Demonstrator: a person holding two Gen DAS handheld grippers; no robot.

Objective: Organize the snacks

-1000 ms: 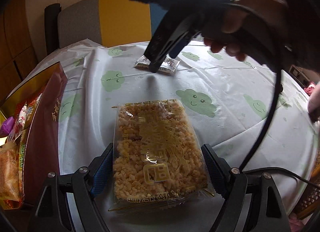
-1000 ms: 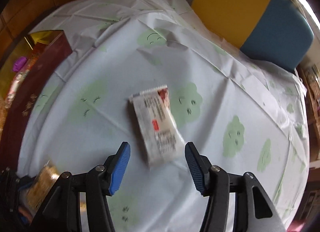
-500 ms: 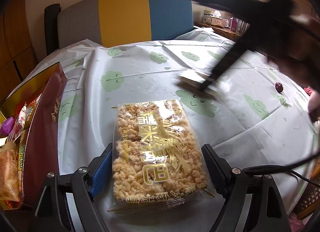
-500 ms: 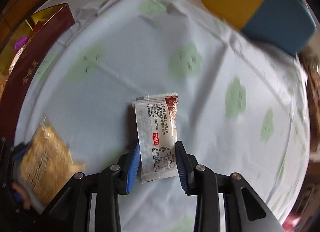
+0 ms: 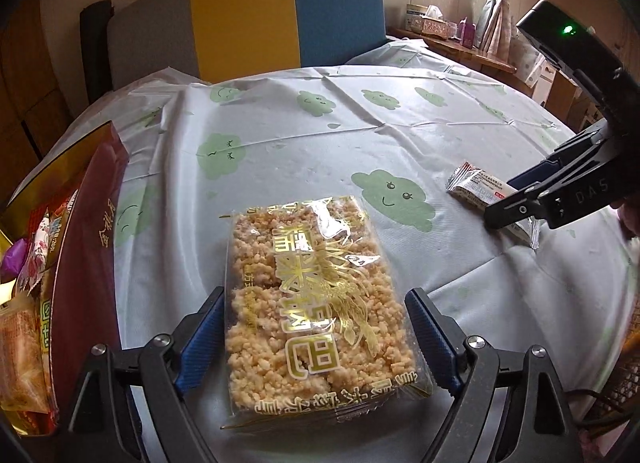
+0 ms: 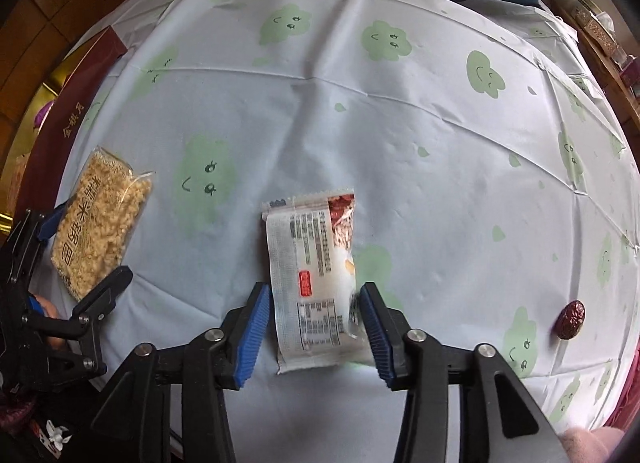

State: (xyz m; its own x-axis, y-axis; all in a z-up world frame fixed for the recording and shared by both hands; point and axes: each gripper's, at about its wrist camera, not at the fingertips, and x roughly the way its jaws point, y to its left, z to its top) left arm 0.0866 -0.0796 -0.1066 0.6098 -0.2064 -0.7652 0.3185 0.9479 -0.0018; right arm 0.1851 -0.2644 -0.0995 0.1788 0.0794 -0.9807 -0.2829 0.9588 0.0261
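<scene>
From the left wrist camera, the left gripper (image 5: 316, 337) points down at the near edge of the table (image 5: 400, 135), jaws spread wide with the rice-crisp pack (image 5: 316, 311) lying flat between them. A sliver of cloth shows between each blue pad and the wrapper, so the pack is straddled, not pinched; my guess is the hand is lined up to close on its long sides. At the table's left edge stands the maroon gift box (image 5: 80, 263), its mouth open and packets already inside, which looks like where the snacks are meant to go. Toward the right edge the right gripper (image 5: 516, 199) comes down over the white snack bar (image 5: 480, 193).

From the right wrist camera, the right gripper (image 6: 316, 327) looks almost straight down. Its jaws have just been opening and now stand apart on either side of the white snack bar (image 6: 314, 283), which lies on the cloth, seam side up, with small gaps at both pads. It seems set down nearer the person, within easier reach of the box. A single red date (image 6: 570, 319) sits alone near the right edge, well apart from the bar. At the left edge the left gripper (image 6: 80, 247) brackets the rice-crisp pack (image 6: 100, 223), just beside the maroon gift box (image 6: 76, 119).
</scene>
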